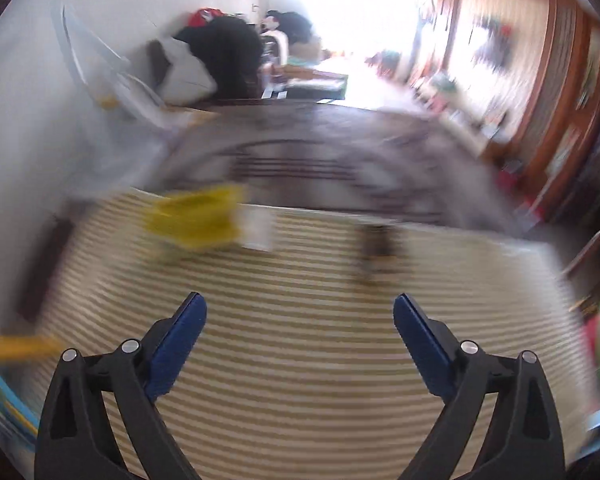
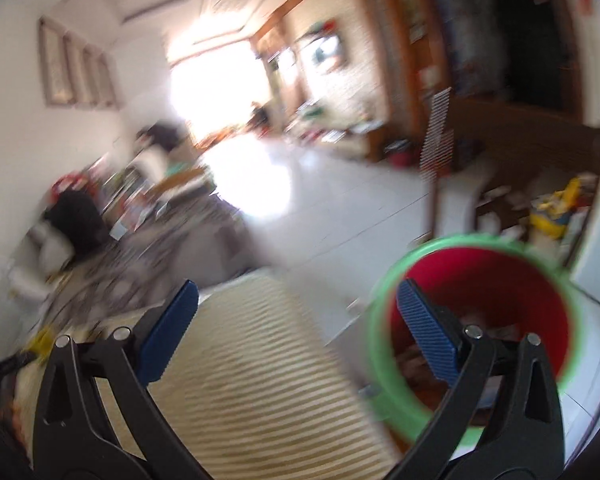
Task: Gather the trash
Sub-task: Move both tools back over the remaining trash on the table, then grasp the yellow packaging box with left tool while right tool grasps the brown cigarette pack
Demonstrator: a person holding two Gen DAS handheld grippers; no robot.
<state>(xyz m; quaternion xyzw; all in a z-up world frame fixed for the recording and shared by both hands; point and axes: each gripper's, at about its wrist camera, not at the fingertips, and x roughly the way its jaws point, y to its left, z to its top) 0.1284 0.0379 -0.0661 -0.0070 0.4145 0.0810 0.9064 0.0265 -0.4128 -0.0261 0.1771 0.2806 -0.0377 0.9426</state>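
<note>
Both spread and empty, left hand-held gripper and right hand-held gripper; yellow wrapper and dark scrap uncollected on striped mat; red bin waiting, apparently holding some trash.

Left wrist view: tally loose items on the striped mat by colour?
Blurred frame, so rough:
Yellow: 1, wrapper
White: 1, scrap beside it
Dark: 1, piece
Total: 3 on the mat. Left gripper open, holding nothing.
</note>
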